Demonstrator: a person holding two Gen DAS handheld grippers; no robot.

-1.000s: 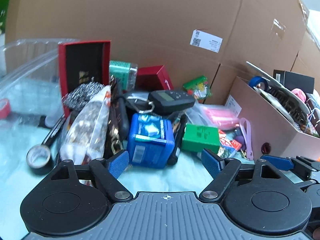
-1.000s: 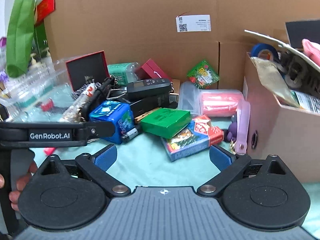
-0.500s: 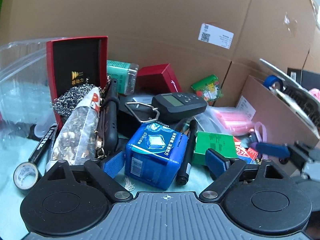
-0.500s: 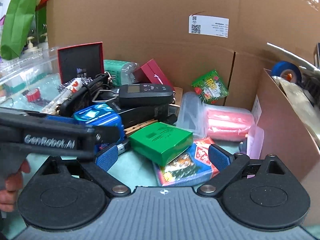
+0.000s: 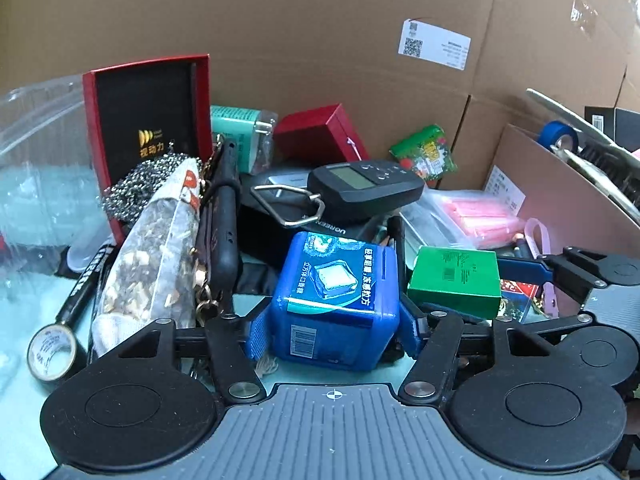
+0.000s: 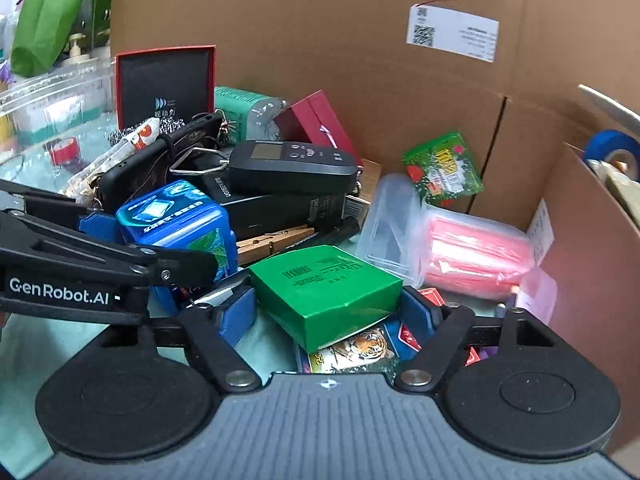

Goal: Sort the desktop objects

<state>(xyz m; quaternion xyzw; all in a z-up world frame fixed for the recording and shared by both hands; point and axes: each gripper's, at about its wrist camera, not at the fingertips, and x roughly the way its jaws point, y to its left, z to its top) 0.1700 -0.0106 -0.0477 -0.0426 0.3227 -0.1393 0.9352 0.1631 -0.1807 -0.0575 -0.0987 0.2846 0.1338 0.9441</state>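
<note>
A pile of desk objects lies on a pale green cloth. A blue cube box (image 5: 336,300) sits between the pads of my left gripper (image 5: 334,334), whose jaws touch both its sides; it also shows in the right wrist view (image 6: 176,224). A green box (image 6: 324,292) lies tilted on a tiger-print card box (image 6: 360,350), between the pads of my right gripper (image 6: 326,316), which are close to its sides but look not quite pressed on. The green box also shows in the left wrist view (image 5: 454,280).
A black digital scale (image 5: 366,182), a phone case (image 5: 224,216), a snack bag (image 5: 152,248), a tape roll (image 5: 52,354), a red box (image 5: 320,134), pink packets (image 6: 476,252) and a clothes peg (image 6: 272,242) crowd the pile. A cardboard box (image 5: 568,200) stands at the right, a clear bin (image 5: 36,168) at the left.
Both grippers moved forward into the pile. The left jaws narrowed around the blue cube box; the right jaws narrowed around the green box.
</note>
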